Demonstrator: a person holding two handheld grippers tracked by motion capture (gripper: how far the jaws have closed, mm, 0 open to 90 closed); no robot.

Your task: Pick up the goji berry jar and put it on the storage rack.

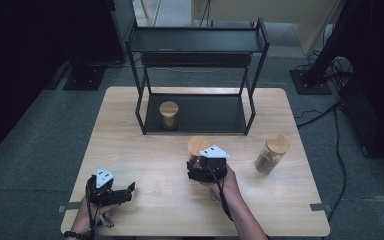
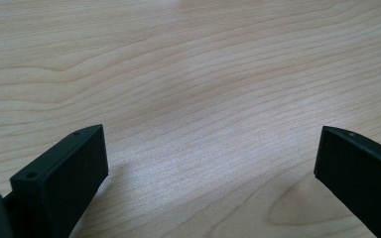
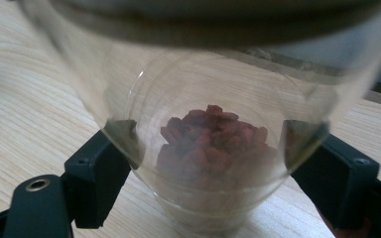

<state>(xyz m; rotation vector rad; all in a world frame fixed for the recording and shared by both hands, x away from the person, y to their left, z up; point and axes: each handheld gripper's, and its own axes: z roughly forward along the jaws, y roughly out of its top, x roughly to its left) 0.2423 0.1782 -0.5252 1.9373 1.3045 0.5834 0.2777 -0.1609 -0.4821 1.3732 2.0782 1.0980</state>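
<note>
Right claw point(image 1: 196, 161) clamps jar point(image 1: 199, 146) over wooden table point(image 1: 145, 165); grey carpet point(image 1: 40, 130) around.

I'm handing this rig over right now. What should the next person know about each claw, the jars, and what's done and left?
Right claw: shut on the jar of red dried bits, jaws pressed on both sides of the glass, at the table's middle front.
Left claw: open, holding nothing, low over bare wood at the front left.
One cork-lidded jar already stands on the black rack's bottom shelf.
Another jar stands on the table to the right, untouched.
Left, probably: shelve the gripped jar, then the right one.
</note>
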